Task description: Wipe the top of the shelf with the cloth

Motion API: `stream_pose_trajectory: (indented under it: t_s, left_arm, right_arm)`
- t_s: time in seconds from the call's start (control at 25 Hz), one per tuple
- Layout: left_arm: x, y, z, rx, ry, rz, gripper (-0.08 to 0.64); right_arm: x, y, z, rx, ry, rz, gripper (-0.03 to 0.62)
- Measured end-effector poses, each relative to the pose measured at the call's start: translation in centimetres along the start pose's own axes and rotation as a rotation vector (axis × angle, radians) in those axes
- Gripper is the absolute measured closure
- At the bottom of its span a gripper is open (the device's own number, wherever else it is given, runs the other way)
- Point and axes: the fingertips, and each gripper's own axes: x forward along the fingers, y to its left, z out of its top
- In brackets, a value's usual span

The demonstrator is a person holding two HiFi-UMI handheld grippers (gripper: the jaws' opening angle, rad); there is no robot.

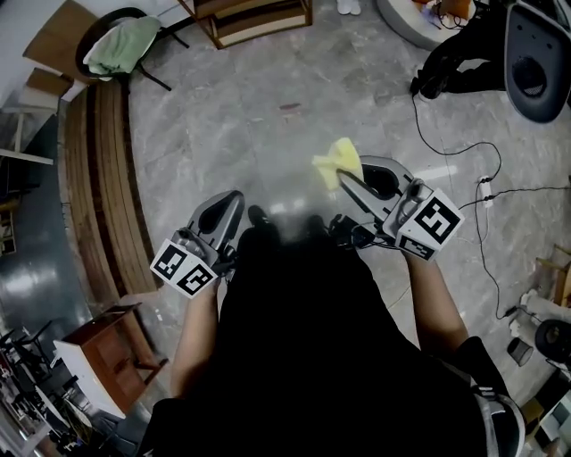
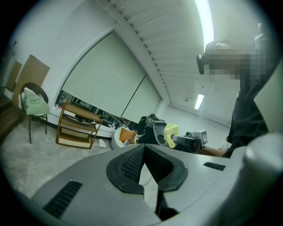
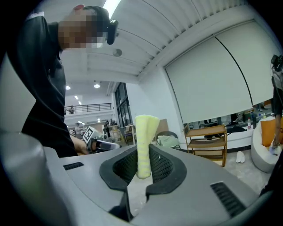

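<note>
My right gripper (image 1: 346,181) is shut on a yellow cloth (image 1: 337,161), which sticks out past its fingertips. In the right gripper view the cloth (image 3: 145,141) stands upright, pinched between the black pads of the gripper (image 3: 142,170). My left gripper (image 1: 234,202) is held at the person's left, shut with nothing in it; its pads meet at the tip (image 2: 144,146). The wooden shelf (image 1: 259,18) stands well ahead across the floor, and shows as a low open rack (image 2: 77,123) (image 3: 208,139). Both grippers are far from it.
A chair with a green cloth over it (image 1: 120,45) stands to the shelf's left. A curved wooden bench (image 1: 98,178) runs along the left, with a small wooden table (image 1: 111,348) near me. Cables (image 1: 482,187) trail over the floor at right. Black gear (image 1: 535,54) sits at top right.
</note>
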Motion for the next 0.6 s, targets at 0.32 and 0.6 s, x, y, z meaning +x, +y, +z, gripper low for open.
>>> stream_pose_trajectory:
  t_s: [0.32,0.6]
  left_arm:
    - [1.3,3.2,2.1,0.018,-0.043,-0.041,0.549]
    - [2.6,9.5,6.4,0.072,-0.064,-0.053,0.549]
  right_arm:
    - [0.6,-2.0,4.7,-0.100,0.024,-0.057,0.538]
    - [8.1,-4.9,3.9,-0.003,-0.066,-0.060,0.538]
